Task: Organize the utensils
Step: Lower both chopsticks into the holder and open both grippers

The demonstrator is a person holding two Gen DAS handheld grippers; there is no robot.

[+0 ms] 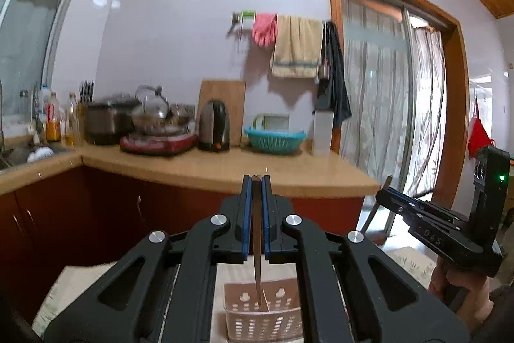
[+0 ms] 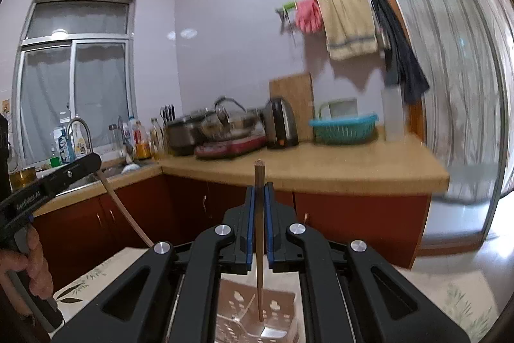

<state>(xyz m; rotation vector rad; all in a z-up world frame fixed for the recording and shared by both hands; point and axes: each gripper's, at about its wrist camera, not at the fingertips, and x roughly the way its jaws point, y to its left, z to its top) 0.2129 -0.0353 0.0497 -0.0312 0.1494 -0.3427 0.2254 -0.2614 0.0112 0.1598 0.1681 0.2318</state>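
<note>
My left gripper (image 1: pixel 256 180) is shut on a brown chopstick (image 1: pixel 257 262) that hangs down with its tip over the pale pink perforated utensil basket (image 1: pixel 266 317). My right gripper (image 2: pixel 259 187) is shut on another brown chopstick (image 2: pixel 259 246) whose lower end reaches into the same basket (image 2: pixel 276 307), where some metal utensils lie. The right gripper also shows in the left wrist view (image 1: pixel 384 193), and the left gripper shows in the right wrist view (image 2: pixel 94 163) with its chopstick (image 2: pixel 123 208) slanting down.
The basket stands on a table with a leaf-print cloth (image 2: pixel 456 294). Beyond is a wooden kitchen counter (image 1: pixel 225 166) with a kettle (image 1: pixel 213 126), a teal basket (image 1: pixel 274 139), pots, bottles and a sink (image 2: pixel 80 179). A glass sliding door (image 1: pixel 392 105) is at the right.
</note>
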